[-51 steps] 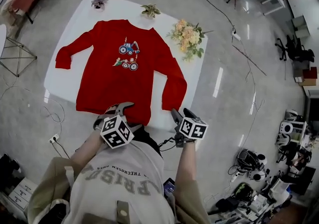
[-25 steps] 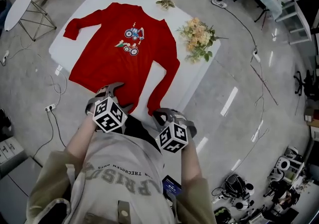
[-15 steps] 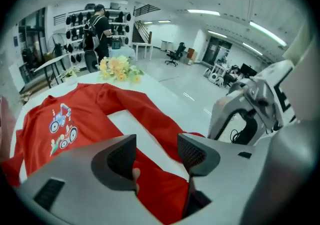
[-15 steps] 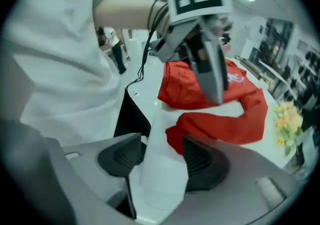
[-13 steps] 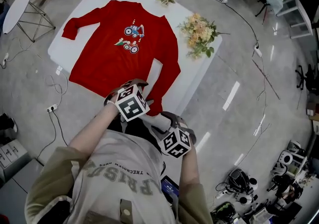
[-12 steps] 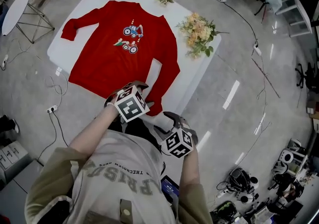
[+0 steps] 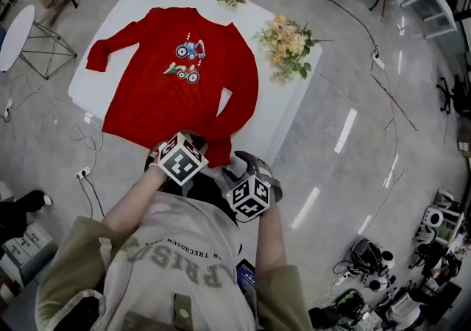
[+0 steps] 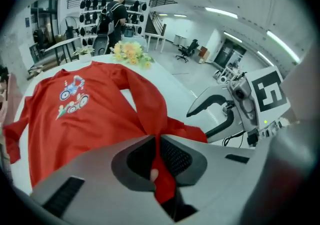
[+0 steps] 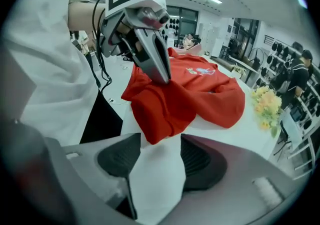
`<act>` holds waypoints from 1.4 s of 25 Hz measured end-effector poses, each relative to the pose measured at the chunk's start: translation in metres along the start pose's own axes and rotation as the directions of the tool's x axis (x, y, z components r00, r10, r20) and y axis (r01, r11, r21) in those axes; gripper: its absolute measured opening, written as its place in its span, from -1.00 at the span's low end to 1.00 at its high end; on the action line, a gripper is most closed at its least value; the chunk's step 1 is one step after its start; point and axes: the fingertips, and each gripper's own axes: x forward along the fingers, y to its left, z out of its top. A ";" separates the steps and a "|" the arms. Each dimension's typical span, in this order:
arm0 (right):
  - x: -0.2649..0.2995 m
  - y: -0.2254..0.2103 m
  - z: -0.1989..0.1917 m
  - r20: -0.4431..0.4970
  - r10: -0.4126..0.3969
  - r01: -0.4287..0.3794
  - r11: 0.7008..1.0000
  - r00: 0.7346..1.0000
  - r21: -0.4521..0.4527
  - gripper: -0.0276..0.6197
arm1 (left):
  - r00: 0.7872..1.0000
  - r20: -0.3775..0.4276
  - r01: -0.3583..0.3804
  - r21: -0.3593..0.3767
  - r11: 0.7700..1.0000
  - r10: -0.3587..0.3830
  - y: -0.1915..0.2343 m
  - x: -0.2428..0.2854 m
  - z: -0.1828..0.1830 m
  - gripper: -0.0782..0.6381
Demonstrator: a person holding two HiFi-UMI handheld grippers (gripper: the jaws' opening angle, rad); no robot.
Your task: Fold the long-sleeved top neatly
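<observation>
- Head view showed the red long-sleeved top (image 7: 176, 79) flat on the white table (image 7: 281, 112), collar toward the far edge, hem at the near edge.
- One sleeve (image 7: 114, 44) ran out toward the left edge. The other sleeve (image 7: 244, 90) lay down the body's right side, its cuff (image 9: 157, 119) at the near edge.
- Left gripper (image 8: 159, 161) had just been closing and was clamped on red fabric by that cuff, bunching it. Couldn't tell which layer.
- Right gripper (image 9: 159, 161) had just been opening. Jaws stood apart with only bare table between them, cuff just ahead.
- Judgement: light, limp knit with no stiffness, so it'd sag and crease. Best gripped at cuff, shoulder seam or hem corner, through both layers.
</observation>
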 end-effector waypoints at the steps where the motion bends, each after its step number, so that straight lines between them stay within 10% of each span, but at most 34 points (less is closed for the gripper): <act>1: 0.004 0.001 0.002 0.000 0.005 -0.005 1.000 1.000 -0.006 -0.14 | 1.000 -0.012 -0.028 -0.004 1.000 0.028 0.009 -0.002 -0.006 -0.68; 6: 0.006 -0.002 0.016 0.084 0.010 -0.013 0.999 0.996 0.033 -0.86 | 0.998 -0.029 -0.048 0.061 0.997 0.050 0.013 -0.010 -0.022 -0.47; 18: -0.096 -0.023 -0.058 -0.072 0.019 -0.016 0.999 0.997 0.042 -0.88 | 0.991 -0.015 0.127 0.337 0.933 -0.129 -0.093 0.007 -0.009 -0.10; 27: -0.117 -0.067 -0.125 -0.131 -0.065 0.084 0.986 0.989 0.145 -0.88 | 0.991 0.040 0.088 0.507 0.857 -0.126 -0.167 0.066 0.041 -0.07; 32: -0.133 -0.076 -0.109 -0.077 -0.040 0.050 0.990 0.996 0.133 -0.88 | 0.988 0.116 0.032 0.475 0.879 -0.099 -0.191 0.081 0.072 -0.07; 35: -0.146 -0.088 -0.093 -0.043 -0.037 0.041 0.993 0.998 0.107 -0.88 | 0.973 0.191 0.035 0.436 0.899 -0.130 -0.195 0.065 0.088 -0.53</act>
